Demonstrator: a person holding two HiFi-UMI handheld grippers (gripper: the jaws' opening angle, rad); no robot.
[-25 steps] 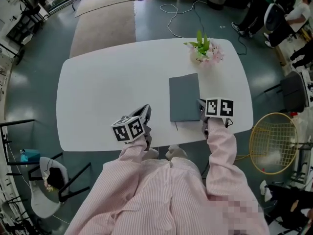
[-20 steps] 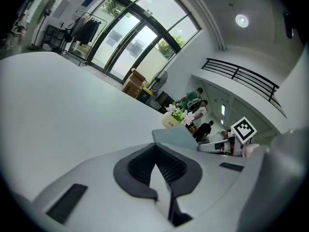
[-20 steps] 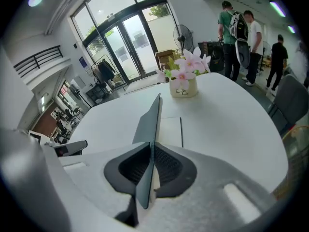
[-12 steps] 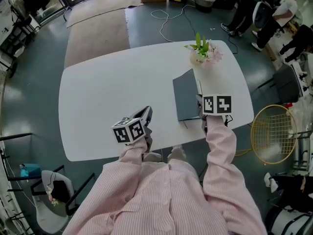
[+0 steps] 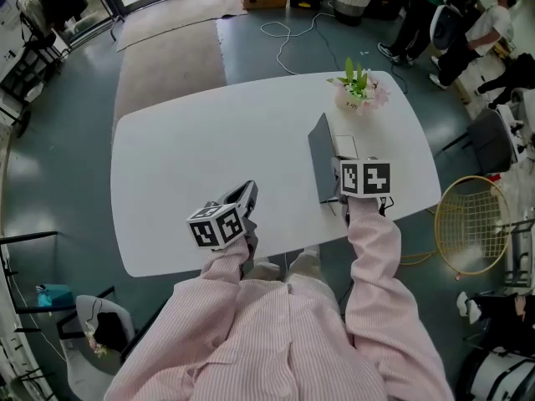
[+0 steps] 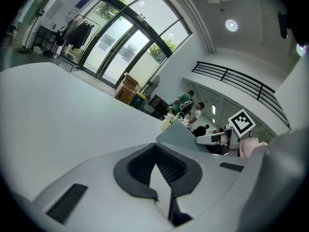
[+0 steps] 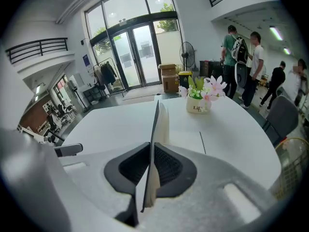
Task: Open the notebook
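Counter (image 5: 184, 165): because its smooth white top is offering nothing to brace against, the book's lower half is lying free on it and is risking sliding or lifting with the pull.
Notebook (image 5: 344, 147): it is lying on the counter's right part, in front of the person's right arm, with white pages showing beside the raised flap.
Cover (image 7: 155, 122): the grey flap is standing almost upright on its hinge side; a release at this angle is risking it dropping back shut instead of falling open to the left.
Right claw (image 7: 153, 149): its jaws are pinching the cover's near edge, nearly closed on the thin board. Some white leaves seem to be riding in the grip too, so the book is perhaps opening mid-block.
Left claw (image 6: 155, 146): its jaws are sitting together and empty, hovering over bare counter well apart from the notebook, so nothing is pinning the book down.
Flower pot (image 5: 355, 98): it is standing just beyond the notebook's far end, so a skidding book is likely bumping it.
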